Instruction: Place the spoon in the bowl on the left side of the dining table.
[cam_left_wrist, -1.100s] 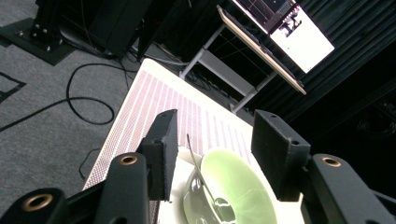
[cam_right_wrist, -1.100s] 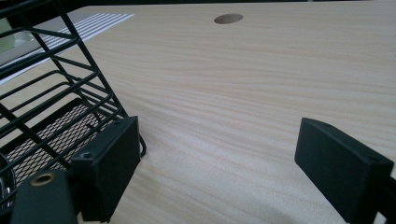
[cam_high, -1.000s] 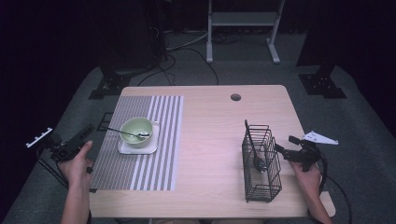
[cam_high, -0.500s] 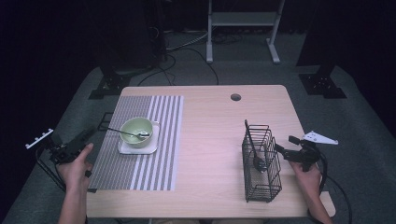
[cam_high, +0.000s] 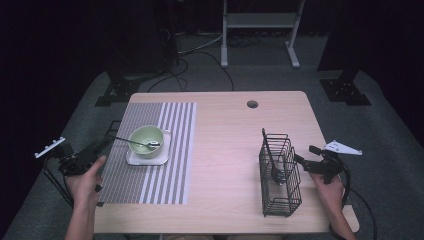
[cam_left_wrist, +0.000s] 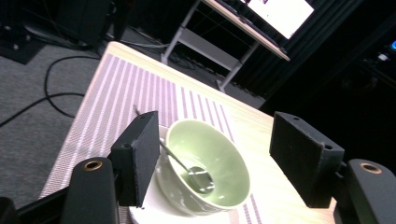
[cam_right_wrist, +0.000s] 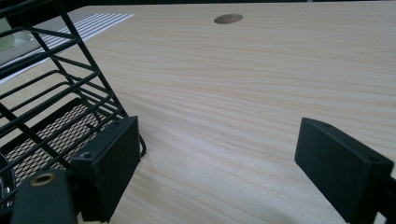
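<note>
Counting gave us one pale green bowl (cam_high: 146, 139), round, smooth and glossy, seated on one white square saucer (cam_high: 148, 157) with rounded corners. One slim metal spoon (cam_high: 136, 142) lay in the bowl, its oval end down inside and its thin handle slanting out over the left rim. Bowl and saucer sat on one striped woven placemat (cam_high: 165, 150), grey and white, on the left half of the pale wood-grain desk (cam_high: 225, 150). On the right stood one black wire basket (cam_high: 280, 175), box-shaped with a fine mesh floor, with a dark utensil upright in it; we could not tell what kind. One round hole (cam_high: 252, 104) pierced the far part of the desk.

We held two grippers. The left gripper (cam_left_wrist: 215, 163) had just been opening its fingers; they stood apart either side of the bowl, not pressing it. The right gripper (cam_right_wrist: 219, 168) rested just right of the basket, fingers wide apart with bare desk between them.
</note>
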